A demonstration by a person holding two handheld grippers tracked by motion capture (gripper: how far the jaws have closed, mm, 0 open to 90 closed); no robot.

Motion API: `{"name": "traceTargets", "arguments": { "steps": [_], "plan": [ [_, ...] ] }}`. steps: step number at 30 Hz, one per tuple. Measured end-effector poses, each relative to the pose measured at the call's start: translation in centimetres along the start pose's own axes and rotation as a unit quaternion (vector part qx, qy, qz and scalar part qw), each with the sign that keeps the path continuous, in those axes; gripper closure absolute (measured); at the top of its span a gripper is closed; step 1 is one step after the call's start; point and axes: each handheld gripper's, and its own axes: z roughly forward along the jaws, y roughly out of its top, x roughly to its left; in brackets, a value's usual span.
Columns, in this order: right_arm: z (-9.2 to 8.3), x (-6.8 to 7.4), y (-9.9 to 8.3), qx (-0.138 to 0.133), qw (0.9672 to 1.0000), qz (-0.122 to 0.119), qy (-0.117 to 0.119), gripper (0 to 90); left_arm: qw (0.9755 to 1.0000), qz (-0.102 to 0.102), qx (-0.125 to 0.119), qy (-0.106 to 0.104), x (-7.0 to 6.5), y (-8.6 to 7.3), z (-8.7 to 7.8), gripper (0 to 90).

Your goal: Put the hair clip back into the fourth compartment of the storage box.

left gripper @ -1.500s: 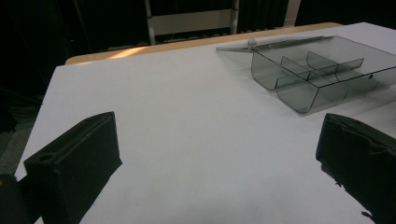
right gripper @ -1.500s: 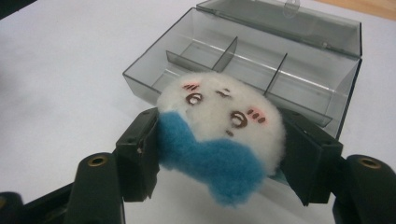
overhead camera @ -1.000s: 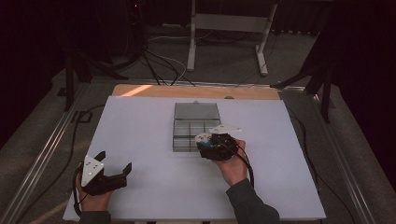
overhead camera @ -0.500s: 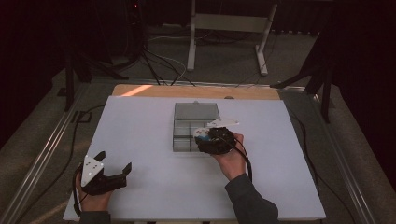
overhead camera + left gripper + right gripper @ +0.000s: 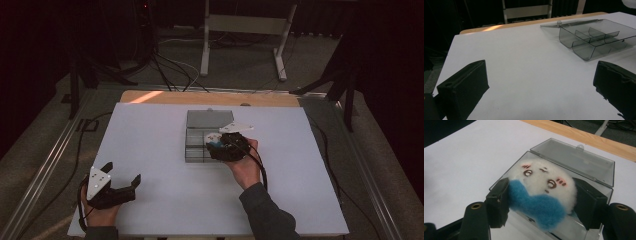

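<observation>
Gripping the plush toy (image 5: 541, 187) by its 2 flanks, my right fingers (image 5: 499, 202) are closed on it directly above the open clear divided box (image 5: 574, 162) at the worktop's (image 5: 150, 135) middle, so lowering is what remains. My left fingers (image 5: 464, 87) gape wide, holding nothing, well apart from the box.

Left gripper (image 5: 122, 186): I see a black body, a grey three-cornered plate with small holes, blocky black jaws.
Right gripper (image 5: 220, 142): black, pale plate on top, brass-ringed screw holes by the jaws.
Cables: black, trailing from each gripper.
Sleeve (image 5: 265, 215): dark grey, long.
</observation>
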Motion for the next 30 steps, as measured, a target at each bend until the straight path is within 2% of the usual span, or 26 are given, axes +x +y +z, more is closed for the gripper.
{"name": "traceTargets", "arguments": {
  "steps": [8, 11, 30],
  "plan": [
    [0.8, 0.2, 0.4, -0.002, 1.0000, -0.005, 0.002, 35.2, 1.0000, 0.000, 0.000, 0.000, 0.0, 0.0, 0.0, 0.7],
    [1.1, 0.1, 0.4, -0.005, 0.9999, 0.002, 0.012, 35.2, 1.0000, 0.000, 0.000, 0.000, 0.0, 0.0, 0.0, 0.7],
    [2.7, -0.2, 0.1, -0.003, 0.9999, 0.001, 0.014, 35.2, 1.0000, 0.000, 0.000, 0.000, 0.0, 0.0, 0.0, 0.6]
  ]
}}
